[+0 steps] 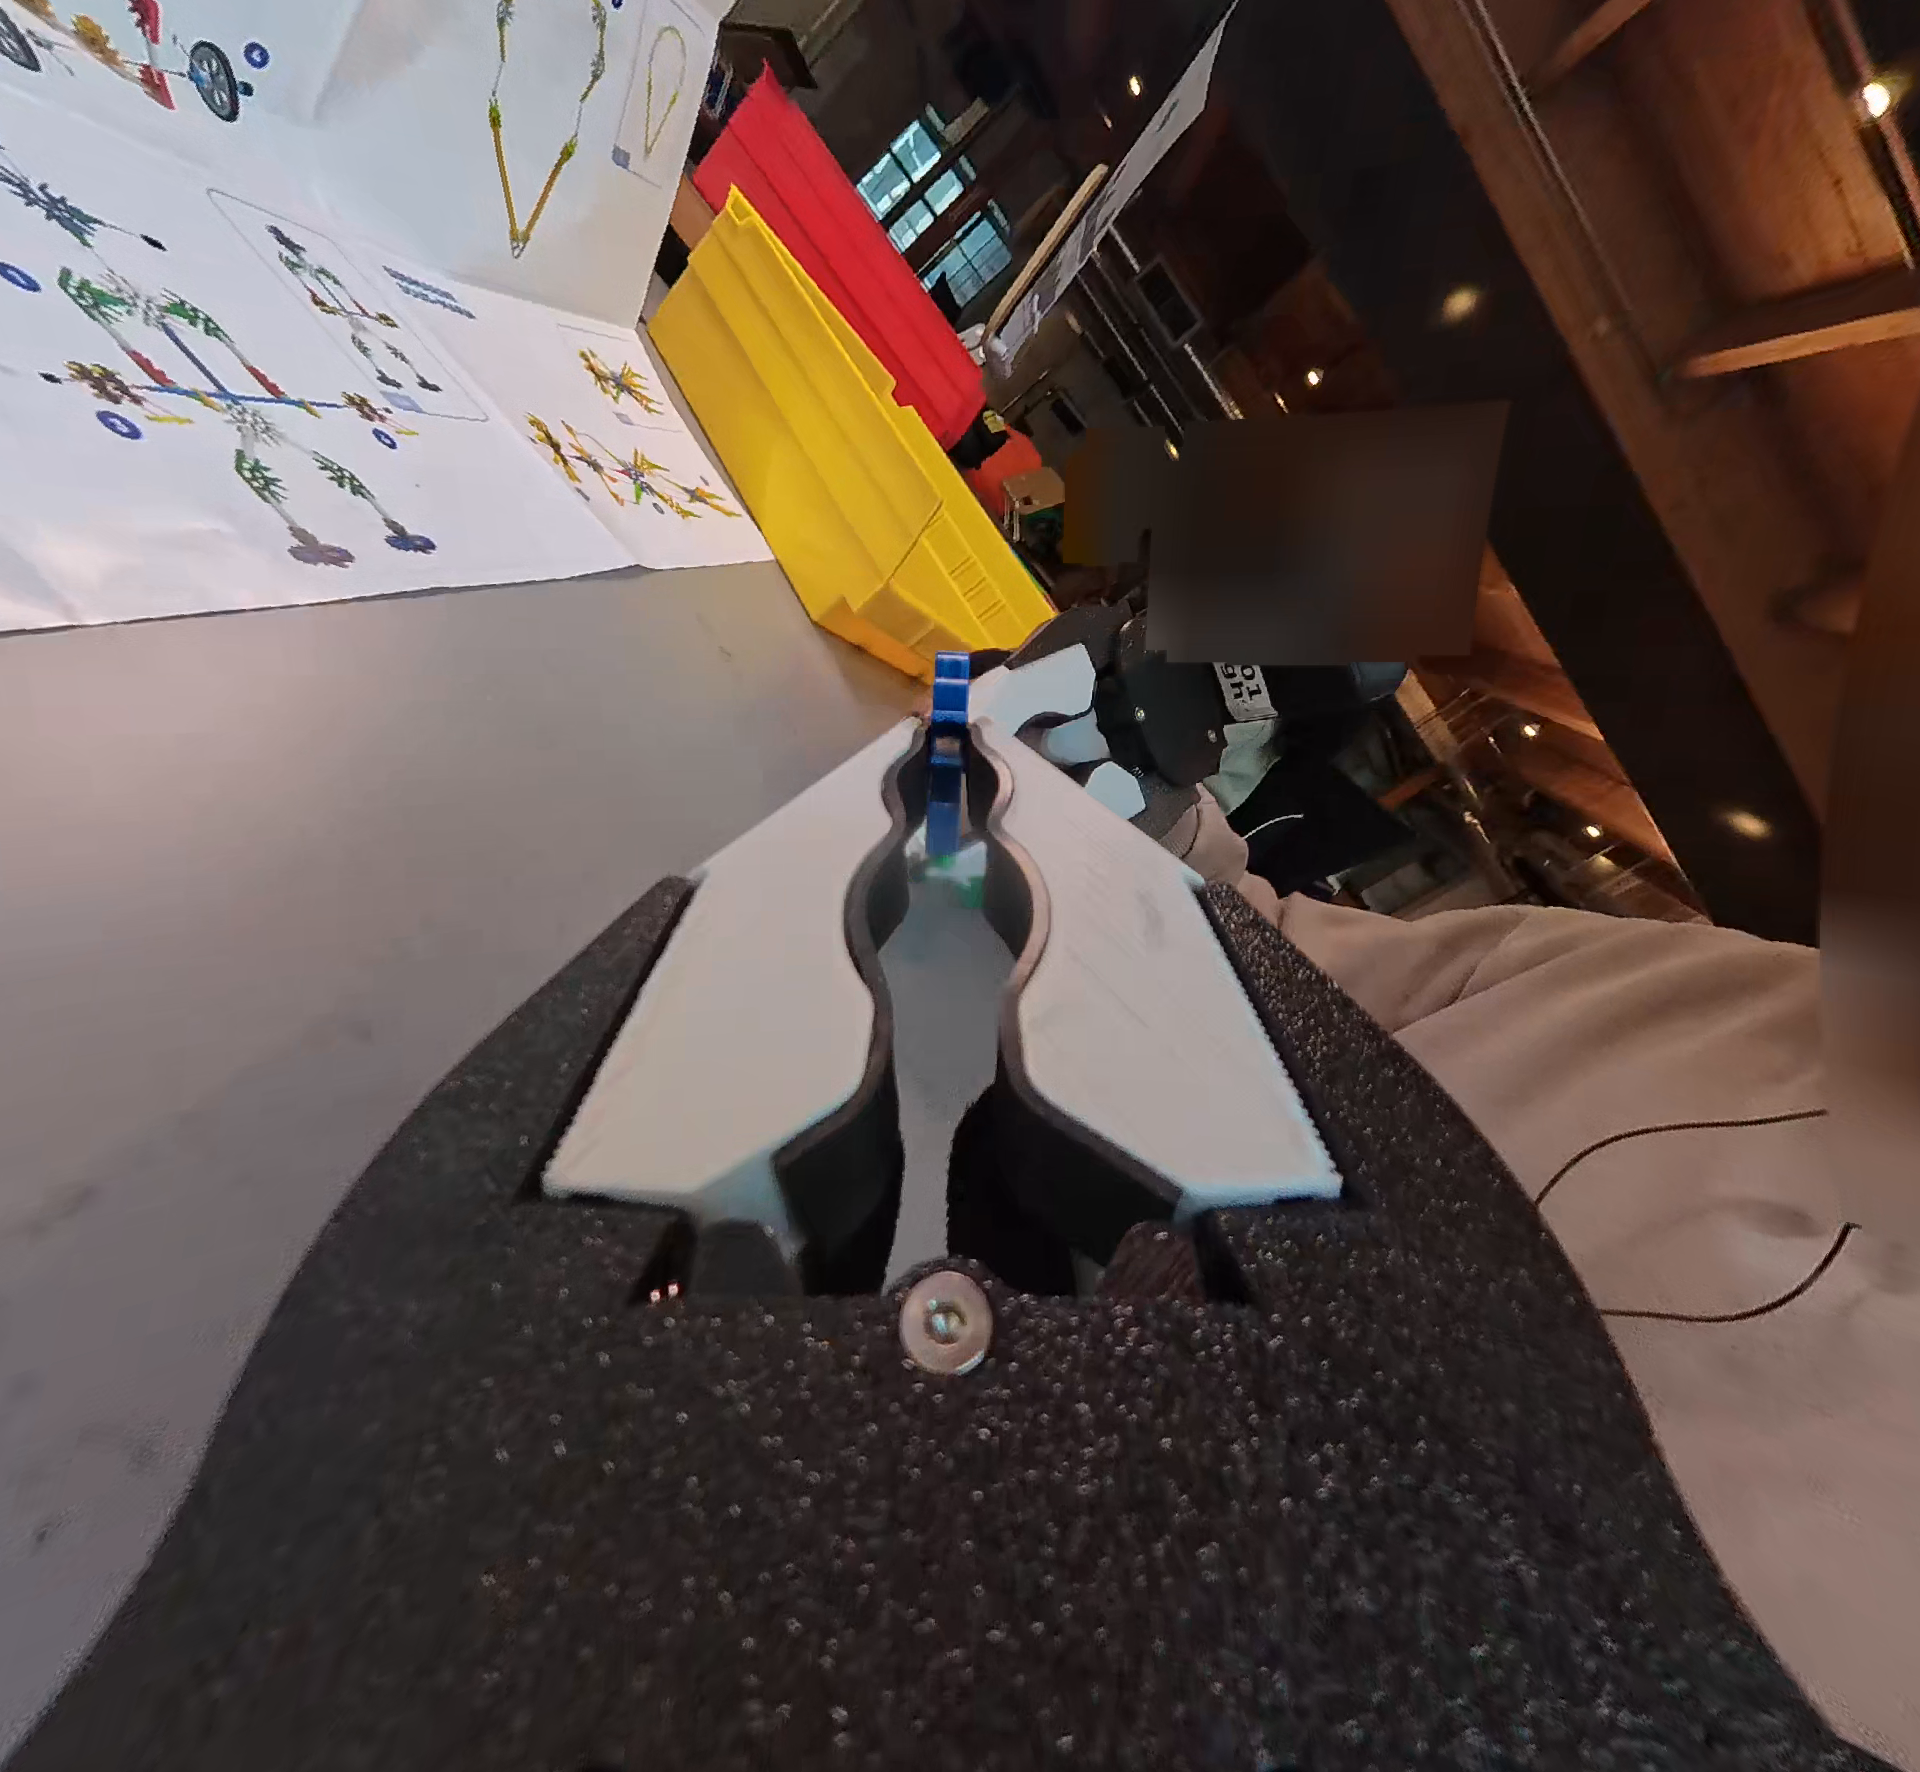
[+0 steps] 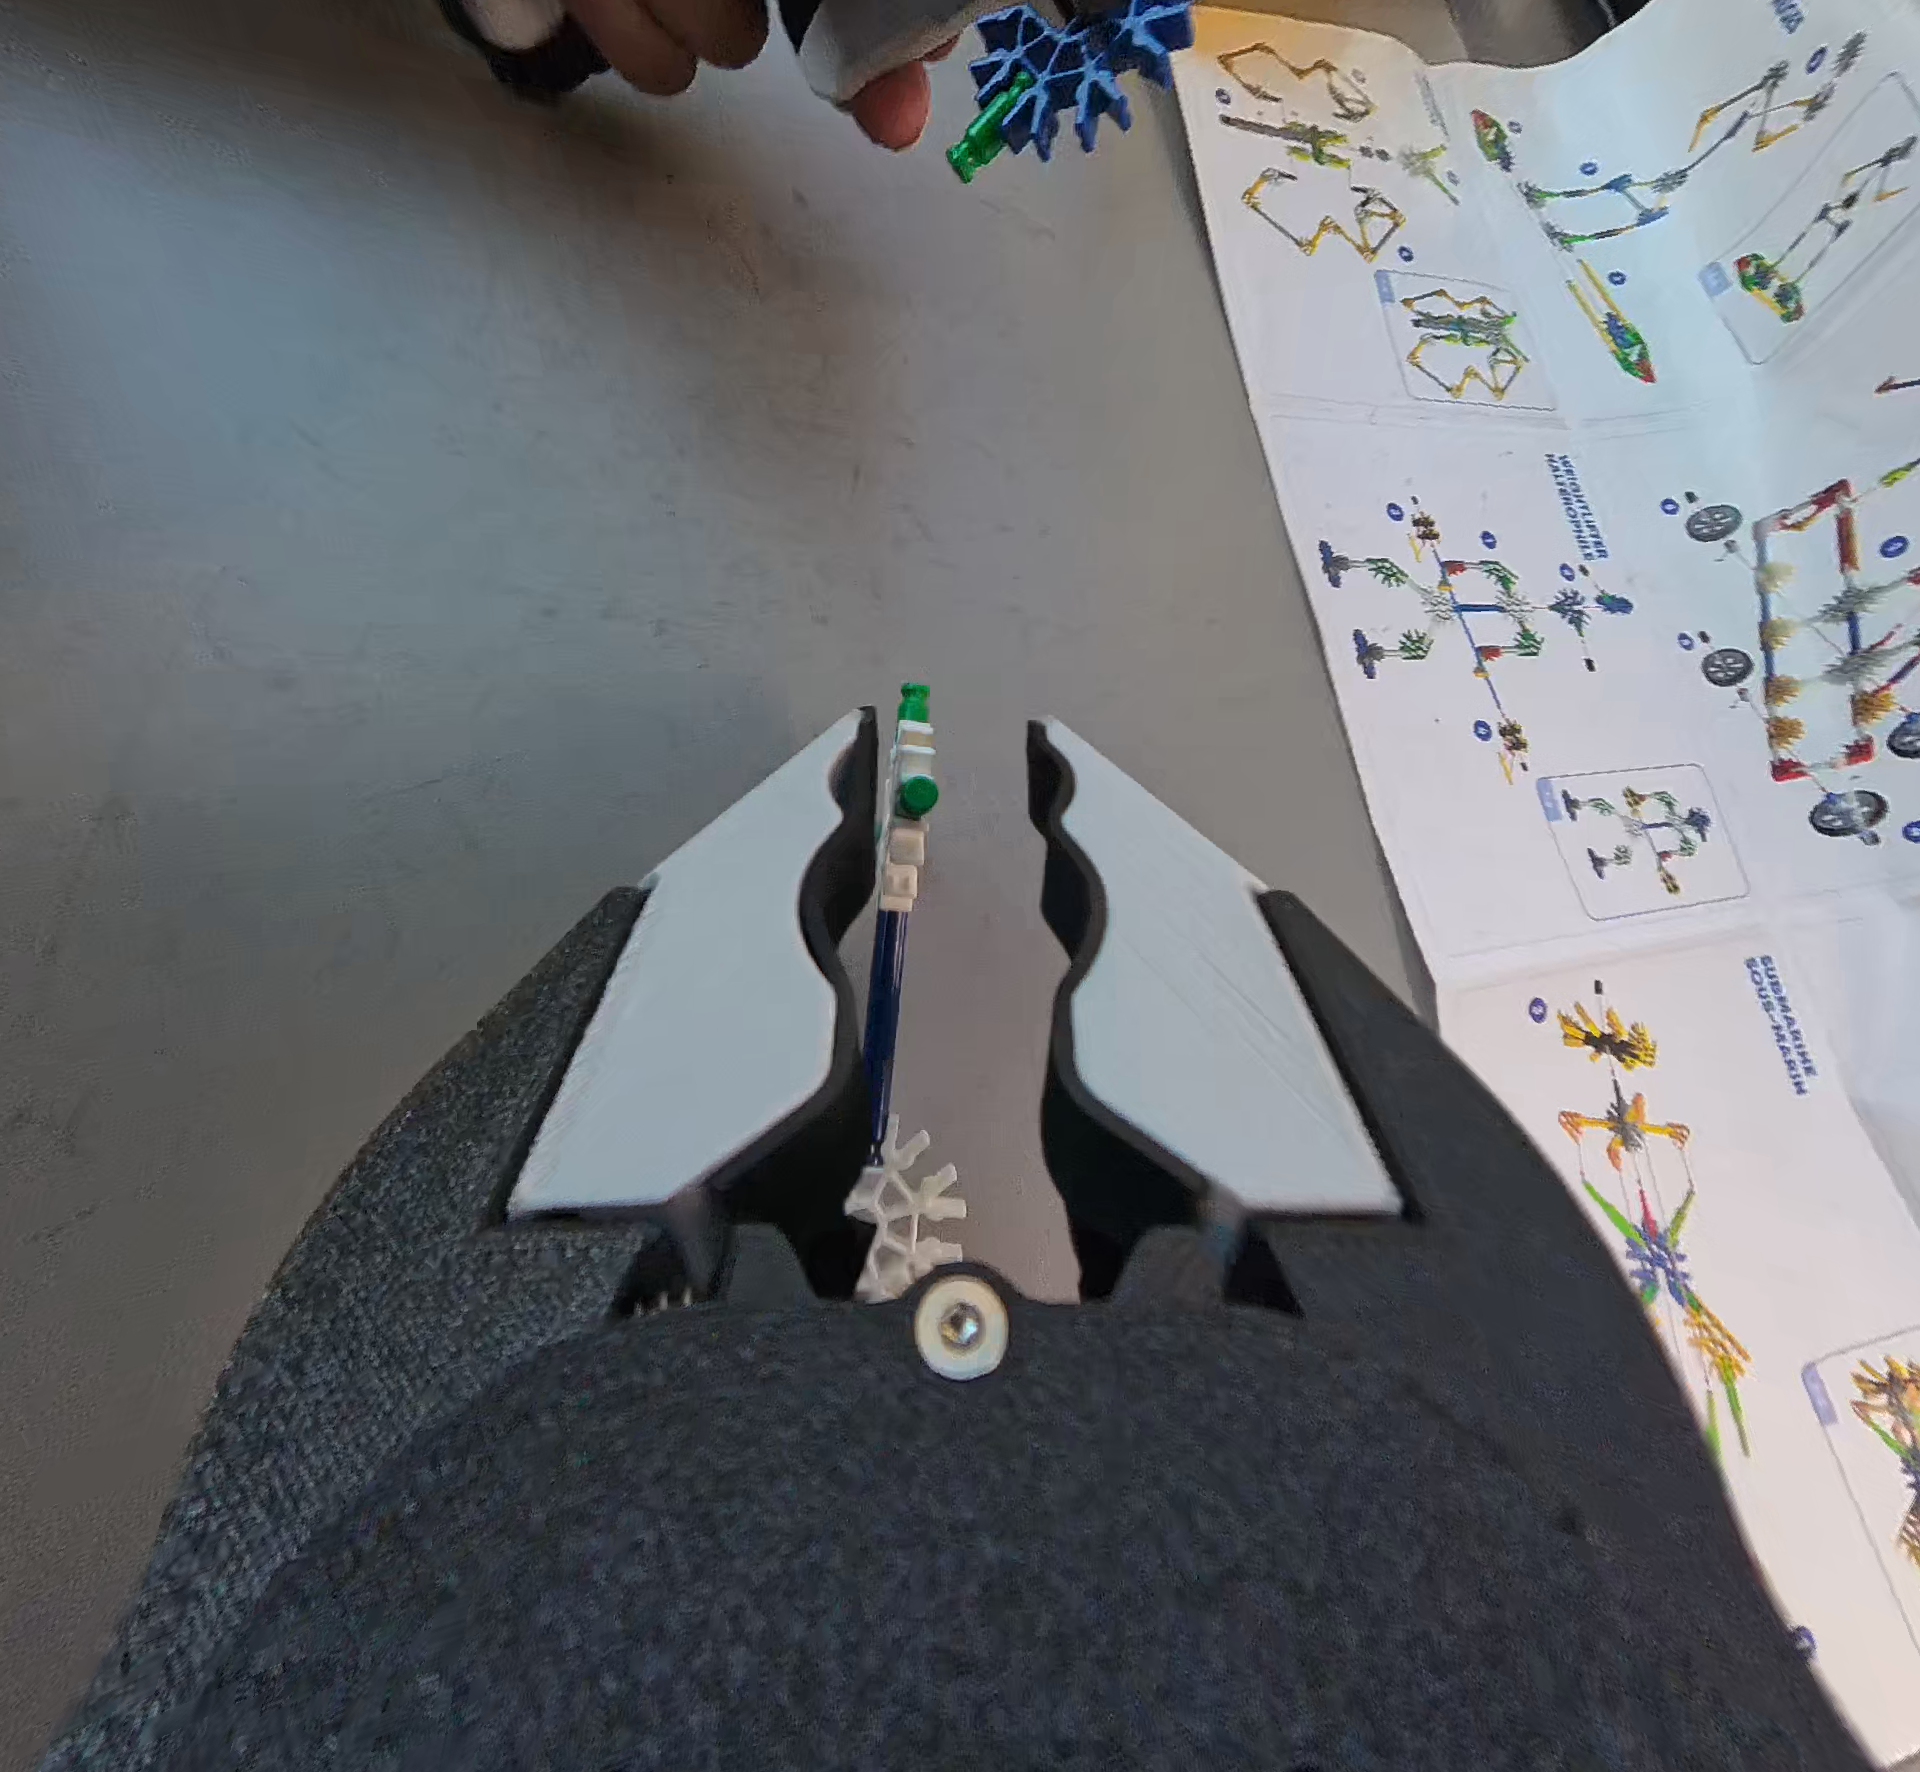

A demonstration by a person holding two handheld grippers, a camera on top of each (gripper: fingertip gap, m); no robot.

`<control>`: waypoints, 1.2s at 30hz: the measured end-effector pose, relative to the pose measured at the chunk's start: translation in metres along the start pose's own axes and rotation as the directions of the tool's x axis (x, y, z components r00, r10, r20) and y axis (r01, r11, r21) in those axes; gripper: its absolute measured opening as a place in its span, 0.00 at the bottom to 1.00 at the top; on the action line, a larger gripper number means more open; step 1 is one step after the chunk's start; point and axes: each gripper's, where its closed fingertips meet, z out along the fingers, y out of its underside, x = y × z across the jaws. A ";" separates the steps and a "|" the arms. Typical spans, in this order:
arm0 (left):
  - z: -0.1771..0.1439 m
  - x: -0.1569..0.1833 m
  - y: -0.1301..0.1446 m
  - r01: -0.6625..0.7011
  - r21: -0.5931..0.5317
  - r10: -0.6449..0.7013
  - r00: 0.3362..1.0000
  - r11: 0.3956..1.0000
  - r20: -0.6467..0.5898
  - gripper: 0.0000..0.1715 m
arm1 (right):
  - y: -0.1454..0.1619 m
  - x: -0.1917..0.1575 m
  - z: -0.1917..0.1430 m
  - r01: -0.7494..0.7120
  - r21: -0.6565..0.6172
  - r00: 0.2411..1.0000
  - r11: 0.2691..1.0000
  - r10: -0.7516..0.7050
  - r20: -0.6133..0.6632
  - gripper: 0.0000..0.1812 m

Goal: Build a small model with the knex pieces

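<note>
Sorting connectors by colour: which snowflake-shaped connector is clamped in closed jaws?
The blue connector, pinched by the left gripper. The white connector sits loose between the right gripper's open jaws.

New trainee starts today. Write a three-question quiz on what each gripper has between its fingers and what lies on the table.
1. True or false: the left gripper is shut on a blue snowflake connector with a short green rod plugged into it.
2. What lies between the open fingers of the right gripper? A) a rod assembly with white connectors, resting against one finger; B) a wheel; C) nothing.
3. Fill in: the printed instruction sheet lies on the grey table, and beside its far edge stand a yellow bin and a ____ bin.

Key: 1 true; 2 A; 3 red.
</note>
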 end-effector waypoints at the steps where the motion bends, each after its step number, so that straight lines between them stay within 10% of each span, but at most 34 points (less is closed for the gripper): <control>1: 0.002 0.002 -0.001 0.004 0.015 -0.003 1.000 1.000 -0.011 0.03 | -0.006 0.004 -0.003 -0.027 0.031 1.000 0.999 0.028 -0.014 0.20; 8: 0.027 0.056 0.011 -0.117 0.060 0.126 0.973 0.991 -0.191 0.03 | -0.083 -0.016 -0.016 -0.349 0.322 0.935 0.880 0.305 0.180 0.23; 12: 0.037 0.081 0.027 -0.272 0.068 0.280 0.934 0.960 -0.221 0.03 | -0.099 -0.032 -0.017 -0.421 0.366 0.897 0.830 0.323 0.301 0.03; 19: 0.033 0.075 0.051 -0.517 -0.100 0.499 0.852 0.850 -0.158 0.04 | -0.081 -0.040 -0.018 -0.329 0.281 0.922 0.902 0.242 0.302 0.02; 27: 0.026 0.031 0.108 -0.696 -0.502 0.729 0.663 0.514 -0.171 0.04 | -0.041 -0.064 0.003 -0.099 0.046 0.961 0.994 0.084 0.262 0.02; 36: 0.036 0.005 0.087 -0.700 -0.534 0.843 0.536 0.474 0.045 0.03 | -0.032 -0.033 0.014 -0.197 0.042 0.976 0.979 0.192 0.106 0.02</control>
